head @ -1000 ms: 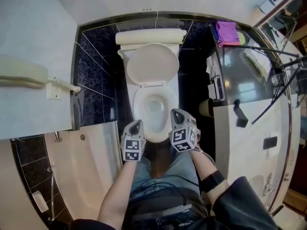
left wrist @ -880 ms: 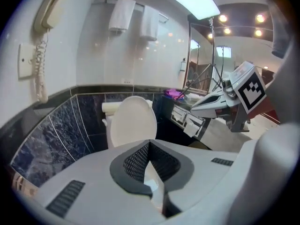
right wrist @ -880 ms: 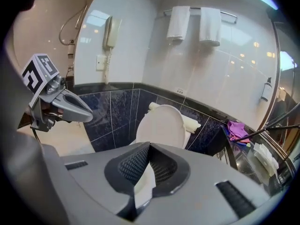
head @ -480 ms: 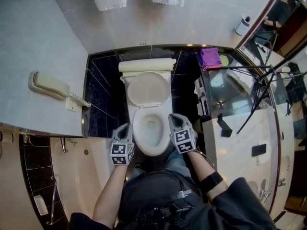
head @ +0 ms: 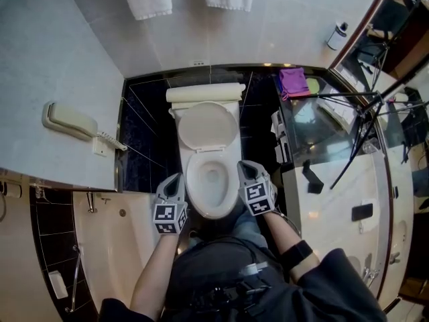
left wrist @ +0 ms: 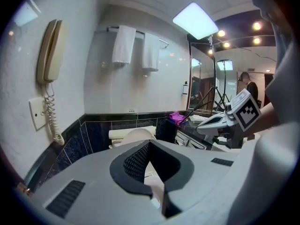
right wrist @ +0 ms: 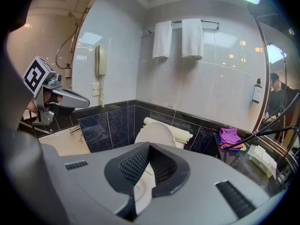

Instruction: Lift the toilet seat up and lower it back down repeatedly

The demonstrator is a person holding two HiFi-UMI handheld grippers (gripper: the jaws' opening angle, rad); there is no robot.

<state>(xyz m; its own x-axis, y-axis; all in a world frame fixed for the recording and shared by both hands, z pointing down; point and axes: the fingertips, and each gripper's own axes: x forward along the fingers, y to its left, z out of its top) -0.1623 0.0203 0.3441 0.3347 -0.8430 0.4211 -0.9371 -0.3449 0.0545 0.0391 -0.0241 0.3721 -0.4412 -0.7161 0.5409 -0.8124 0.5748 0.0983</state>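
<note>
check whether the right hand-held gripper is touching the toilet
Apart. The right gripper view shows the right hand-held gripper shut on nothing, the toilet beyond its tips.

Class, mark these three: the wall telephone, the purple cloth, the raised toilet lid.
wall telephone (head: 69,121), head view, middle of the handset.
purple cloth (head: 293,82), head view, centre of the cloth.
toilet lid (head: 207,126), head view, middle of its exposed face.
</note>
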